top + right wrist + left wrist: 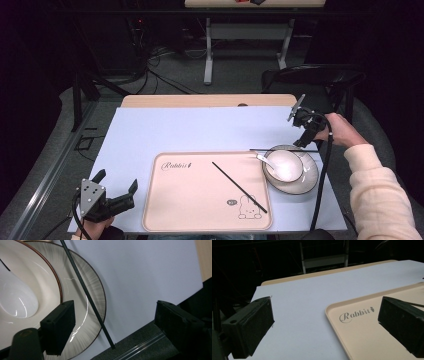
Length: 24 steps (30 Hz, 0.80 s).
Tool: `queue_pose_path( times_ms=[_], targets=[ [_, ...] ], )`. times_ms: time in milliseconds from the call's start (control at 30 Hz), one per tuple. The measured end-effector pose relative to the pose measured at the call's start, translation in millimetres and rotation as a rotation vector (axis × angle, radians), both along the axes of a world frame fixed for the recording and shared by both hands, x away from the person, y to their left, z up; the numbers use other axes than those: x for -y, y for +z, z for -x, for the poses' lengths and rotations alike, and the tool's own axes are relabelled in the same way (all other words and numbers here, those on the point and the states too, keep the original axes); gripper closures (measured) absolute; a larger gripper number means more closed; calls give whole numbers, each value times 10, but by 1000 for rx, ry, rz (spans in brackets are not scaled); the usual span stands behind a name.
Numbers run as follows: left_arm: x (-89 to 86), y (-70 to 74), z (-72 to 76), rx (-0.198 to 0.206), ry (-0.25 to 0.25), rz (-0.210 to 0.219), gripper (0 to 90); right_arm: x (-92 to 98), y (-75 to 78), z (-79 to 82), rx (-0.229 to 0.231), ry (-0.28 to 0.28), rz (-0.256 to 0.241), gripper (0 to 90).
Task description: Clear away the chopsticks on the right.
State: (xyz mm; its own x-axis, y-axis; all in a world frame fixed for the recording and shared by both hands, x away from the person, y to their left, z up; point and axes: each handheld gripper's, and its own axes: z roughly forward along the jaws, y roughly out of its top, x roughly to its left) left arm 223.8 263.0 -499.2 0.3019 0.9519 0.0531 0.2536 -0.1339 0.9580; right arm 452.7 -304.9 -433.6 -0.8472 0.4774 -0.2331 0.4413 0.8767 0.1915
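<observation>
Left gripper (pixel 119 196): jaws wide apart, empty, just left of beige tray (pixel 170 210). Right gripper (pixel 305 131): jaws wide apart, empty, over near end of chopstick (pixel 284 150). Thin, black, straight, lying across rim of grey-streaked plate (pixel 311 179).

Tray (pixel 200 210): smooth beige plastic, satin sheen, printed lettering and rabbit motif.
Table cover (pixel 200 130): matt pale blue-grey sheet, smooth, paper-like.
Tabletop (pixel 207 100): light wood-look surface, matt.
Plate (pixel 93 287): glazed ceramic, glossy, fine grey radial streaks, dark rim.
Bowl (pixel 47 277): glossy cream ceramic, brown rim line.
Spoon (pixel 17 300): white glazed ceramic, bright highlights.
Chopsticks (pixel 85 290), (pixel 239 186): thin, black, matt.
Left gripper (pixel 324 327) and right gripper (pixel 113 325): jaws of matt black plastic, faintly grainy.
Sleeve (pixel 380 200): soft cream cloth.
</observation>
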Motion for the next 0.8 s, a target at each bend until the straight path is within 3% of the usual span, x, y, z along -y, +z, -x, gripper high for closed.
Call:
queue_pose_path(
  times_ms=[133, 200, 267, 333, 400, 567, 800],
  targets=[
    [-3, 0, 2, 1, 1, 0, 0, -21, -63, -50, -5, 36, -2, 298],
    [-3, 0, 2, 1, 2, 1, 0, -43, -115, -63, -36, 46, -1, 372],
    [-3, 0, 2, 2, 2, 0, 0, -66, -171, -64, -36, 62, 32, 463],
    [-3, 0, 3, 2, 1, 0, 0, -92, -257, -57, -66, 83, 68, 521],
    [-3, 0, 3, 2, 1, 1, 0, -104, -332, -72, -105, 96, 108, 564],
    [-2, 0, 1, 1, 2, 0, 0, -94, -471, -75, -136, 102, 102, 669],
    [0, 0, 1, 0, 1, 1, 0, -74, -545, -98, -163, 106, 103, 743]
  ],
)
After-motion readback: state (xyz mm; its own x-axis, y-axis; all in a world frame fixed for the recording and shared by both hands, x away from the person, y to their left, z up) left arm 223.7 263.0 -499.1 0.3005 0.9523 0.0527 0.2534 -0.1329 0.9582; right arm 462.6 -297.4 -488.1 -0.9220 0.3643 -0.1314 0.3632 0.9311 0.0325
